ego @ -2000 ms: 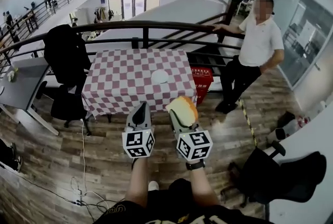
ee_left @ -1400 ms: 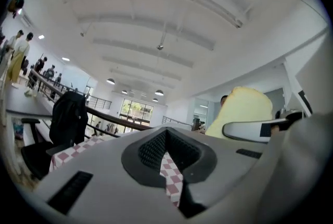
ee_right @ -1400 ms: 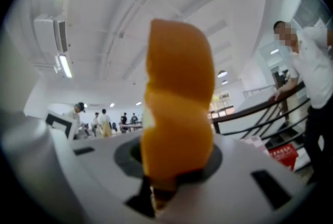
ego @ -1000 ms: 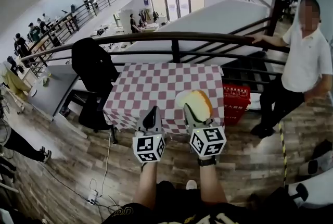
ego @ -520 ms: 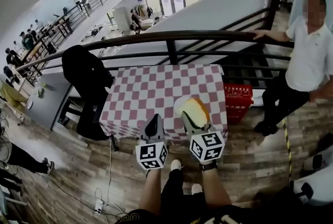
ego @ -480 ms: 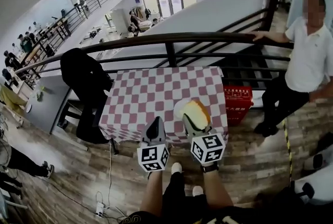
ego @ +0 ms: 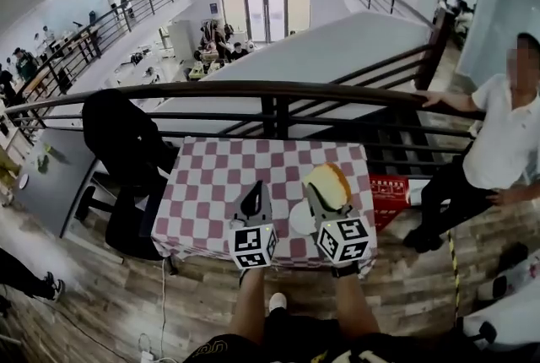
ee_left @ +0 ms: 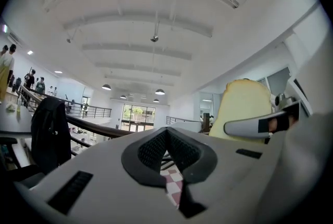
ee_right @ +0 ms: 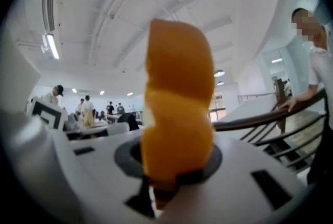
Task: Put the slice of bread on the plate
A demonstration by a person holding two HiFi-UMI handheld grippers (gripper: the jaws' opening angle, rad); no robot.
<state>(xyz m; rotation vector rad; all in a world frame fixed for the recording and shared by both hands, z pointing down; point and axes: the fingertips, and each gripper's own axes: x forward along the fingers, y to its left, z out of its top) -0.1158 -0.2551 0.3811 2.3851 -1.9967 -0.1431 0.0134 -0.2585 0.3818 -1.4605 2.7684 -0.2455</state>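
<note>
My right gripper (ego: 324,194) is shut on a slice of bread (ego: 327,181) with an orange-brown crust, which stands upright over the near right part of the checkered table (ego: 211,184). In the right gripper view the bread (ee_right: 177,113) fills the middle and its lower edge sits between the jaws of that gripper (ee_right: 174,178). A small white plate (ego: 300,220) lies on the cloth, just left of and below the right gripper. My left gripper (ego: 255,192) is shut with nothing in it, beside the plate's left. The left gripper view shows its closed jaws (ee_left: 167,139) and the bread (ee_left: 244,108) at right.
A black railing (ego: 270,91) runs behind the table. A person in a white shirt (ego: 506,142) leans on it at right, and a red basket (ego: 390,188) stands by the table's right side. A chair with a black jacket (ego: 118,142) stands at left.
The table has come closer. Both grippers have moved forward and now hang over its near edge, the bread still held. The plate, earlier behind the bread, now shows between the grippers.
</note>
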